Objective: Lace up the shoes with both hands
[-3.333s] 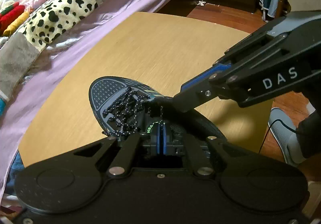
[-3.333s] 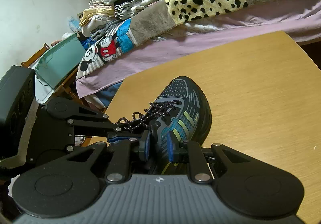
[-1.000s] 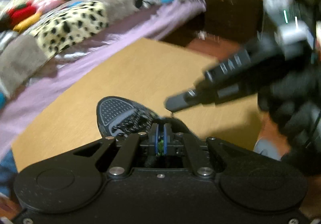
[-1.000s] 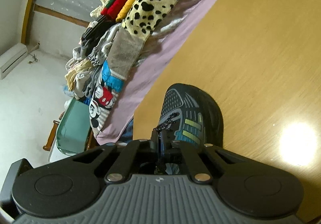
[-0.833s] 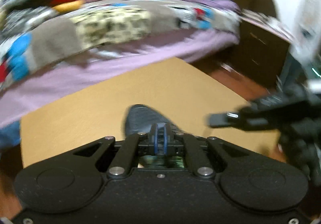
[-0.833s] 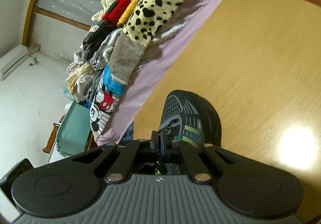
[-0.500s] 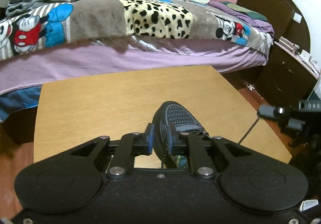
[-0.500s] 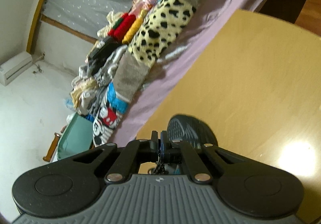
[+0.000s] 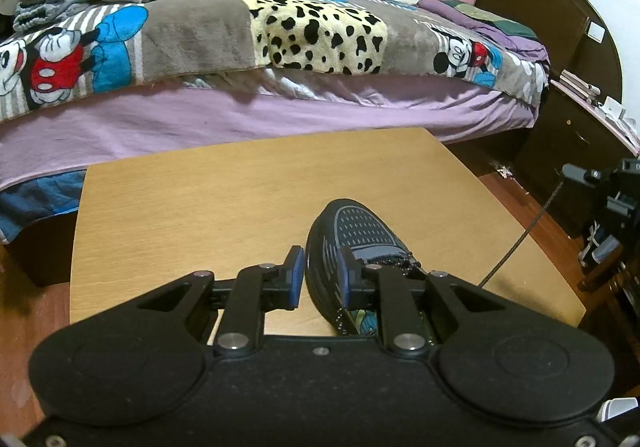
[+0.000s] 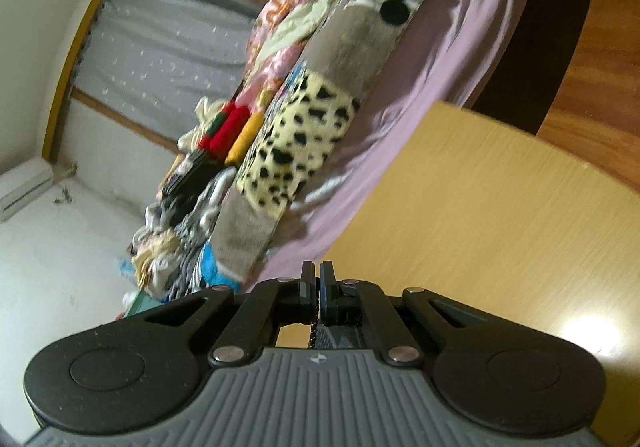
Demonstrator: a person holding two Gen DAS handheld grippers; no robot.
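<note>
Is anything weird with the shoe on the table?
Yes. One lace stretches off the shoe, pulled tight to the right gripper beyond the table edge. The shoe isn't tied.

left wrist view faces bed (image 9: 280, 103) across table (image 9: 200, 199); right wrist view rolled, sharing both

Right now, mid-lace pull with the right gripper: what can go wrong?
1. The lace runs taut from the shoe to the right gripper, shut on it. The left gripper is open, pressing nothing, so the shoe may slide or tip toward the pull.
2. The shoe sits near the table edge on the pull side and could be dragged off.
3. The thin lace could slip from the shut jaws.
</note>
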